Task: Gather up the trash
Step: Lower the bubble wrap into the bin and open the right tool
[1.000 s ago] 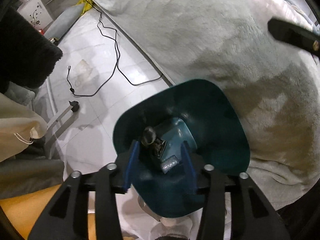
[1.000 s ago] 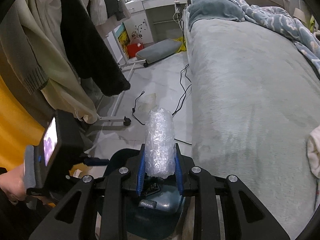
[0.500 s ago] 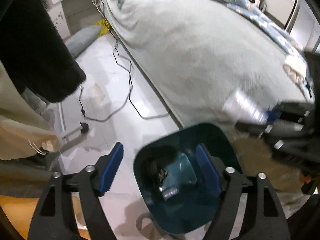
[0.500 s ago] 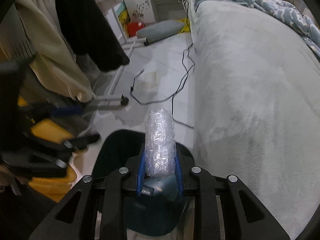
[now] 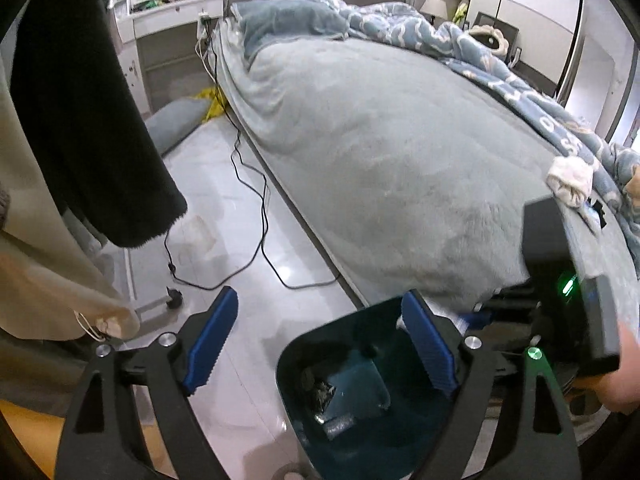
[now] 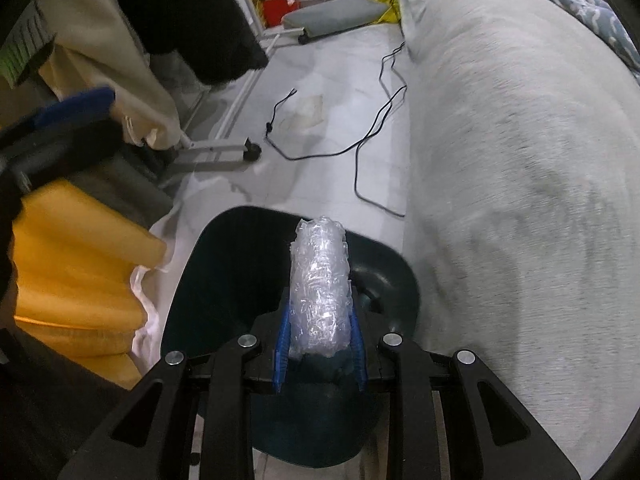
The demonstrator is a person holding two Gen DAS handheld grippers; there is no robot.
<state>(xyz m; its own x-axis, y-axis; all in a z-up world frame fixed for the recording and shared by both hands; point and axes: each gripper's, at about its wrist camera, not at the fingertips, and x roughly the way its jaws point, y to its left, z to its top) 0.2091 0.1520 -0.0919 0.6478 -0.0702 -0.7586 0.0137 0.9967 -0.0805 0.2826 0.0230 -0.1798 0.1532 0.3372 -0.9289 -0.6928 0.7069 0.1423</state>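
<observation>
A dark teal bin (image 5: 304,360) stands on the floor beside the bed, with small dark scraps of trash (image 5: 324,392) at its bottom. My left gripper (image 5: 318,296) hangs above the bin's near-left side. Its jaws are opening, and nothing is between them. My right gripper (image 6: 319,300) is shut on a roll of clear bubble wrap (image 6: 320,276), which it holds upright over the bin's mouth (image 6: 208,280). In the right wrist view, one blurred blue left finger (image 6: 80,104) shows at the left edge. A hand (image 5: 624,368) holds the right tool at the left view's right edge.
The bed under a grey plush blanket (image 5: 400,160) runs along the right of the bin. A black cable (image 5: 260,208) trails over the pale floor. Hanging clothes (image 5: 80,120), a rack foot (image 6: 216,156) and yellow cloth (image 6: 72,260) crowd the left side.
My left gripper opened wide, rose and tilted up away from the bin, leaving the trash inside. My right gripper came down over the bin, still holding the bubble wrap.
</observation>
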